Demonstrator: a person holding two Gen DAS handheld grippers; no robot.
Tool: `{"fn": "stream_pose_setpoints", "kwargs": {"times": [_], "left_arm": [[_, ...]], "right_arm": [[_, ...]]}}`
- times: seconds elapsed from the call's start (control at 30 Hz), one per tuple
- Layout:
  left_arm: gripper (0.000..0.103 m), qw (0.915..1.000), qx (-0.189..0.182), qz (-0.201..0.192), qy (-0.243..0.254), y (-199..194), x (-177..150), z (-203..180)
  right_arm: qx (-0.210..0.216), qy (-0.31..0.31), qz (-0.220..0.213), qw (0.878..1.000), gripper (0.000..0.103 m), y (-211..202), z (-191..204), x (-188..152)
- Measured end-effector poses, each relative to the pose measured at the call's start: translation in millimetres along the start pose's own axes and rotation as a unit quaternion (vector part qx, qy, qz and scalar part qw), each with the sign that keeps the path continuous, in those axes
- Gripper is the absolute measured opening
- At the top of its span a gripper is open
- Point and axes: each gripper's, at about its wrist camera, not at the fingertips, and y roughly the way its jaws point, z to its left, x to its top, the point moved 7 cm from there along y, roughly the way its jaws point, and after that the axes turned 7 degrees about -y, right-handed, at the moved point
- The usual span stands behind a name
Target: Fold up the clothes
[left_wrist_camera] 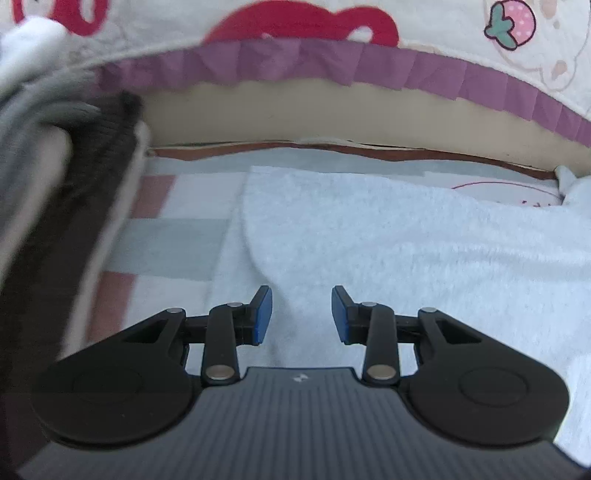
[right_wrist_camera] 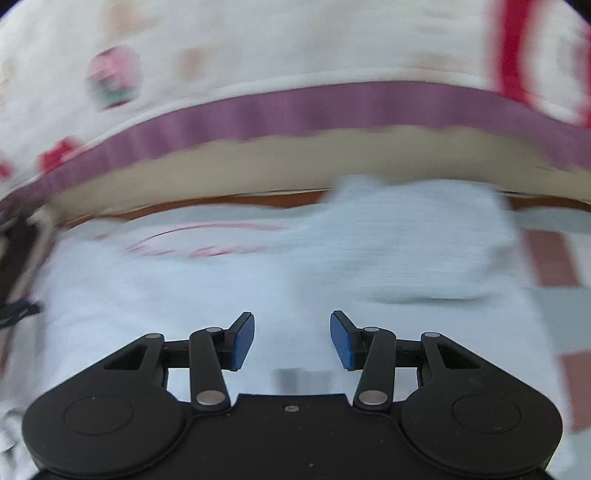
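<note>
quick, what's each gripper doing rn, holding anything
Left gripper: open, empty, over the white garment.
Right gripper: open, empty, over the same white garment.

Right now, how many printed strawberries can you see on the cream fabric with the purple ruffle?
2. One strawberry shows sharp at the upper right of the left wrist view; one blurred strawberry shows at the upper left of the right wrist view. They may be the same print, and others may be hidden.

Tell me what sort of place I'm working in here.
Probably a bedroom: a white garment lies on a checked sheet, beside a frilled strawberry-print cover on a bed or sofa.
</note>
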Motion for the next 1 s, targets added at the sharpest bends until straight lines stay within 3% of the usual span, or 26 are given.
{"fn": "stream_pose_setpoints", "kwargs": {"times": [0.07,0.17,0.33,0.5,0.63,0.73,0.77,0.8,0.83,0.87,1.0], "left_arm": [[0.044,1.0000,0.001,0.006,0.004,-10.9,-5.4,1.3],[0.046,0.9998,0.000,0.017,0.012,-29.2,-15.8,2.6],[0.046,0.9946,-0.050,0.072,0.056,-85.3,-63.8,-1.1],[0.051,0.9826,-0.098,0.124,0.098,-139.4,-111.1,-5.1],[0.055,0.9799,-0.062,0.127,0.141,-129.7,-127.3,-21.7],[0.055,0.9726,-0.046,0.148,0.173,-112.2,-133.1,-29.4],[0.054,0.9712,-0.042,0.156,0.175,-106.3,-134.6,-28.7],[0.039,0.9695,-0.037,0.159,0.183,-102.0,-135.8,-28.0],[0.010,0.9669,-0.029,0.154,0.201,-100.3,-136.3,-27.6],[0.004,0.9651,-0.017,0.143,0.219,-99.2,-136.3,-26.0],[0.004,0.9720,0.027,0.036,0.231,-105.3,-110.7,-9.5]], "right_arm": [[0.046,-0.029,0.009,0.998,0.051,2.9,42.0,-2.8],[0.107,-0.100,0.027,0.989,0.051,-2.9,109.0,-18.6],[0.203,-0.196,0.038,0.959,0.051,-34.7,204.3,-63.2],[0.262,-0.254,0.051,0.930,0.051,-52.4,268.1,-105.8],[0.292,-0.304,0.067,0.904,0.051,-72.4,294.6,-134.0],[0.302,-0.324,0.076,0.894,0.054,-82.5,298.7,-148.7],[0.304,-0.327,0.079,0.891,0.054,-84.8,299.0,-153.1],[0.303,-0.328,0.081,0.891,0.055,-84.7,298.1,-156.5],[0.300,-0.328,0.084,0.892,0.055,-83.8,296.9,-159.8],[0.298,-0.329,0.087,0.892,0.056,-83.0,295.7,-163.2],[0.276,-0.323,0.088,0.901,0.056,-71.0,289.5,-166.9]]}}
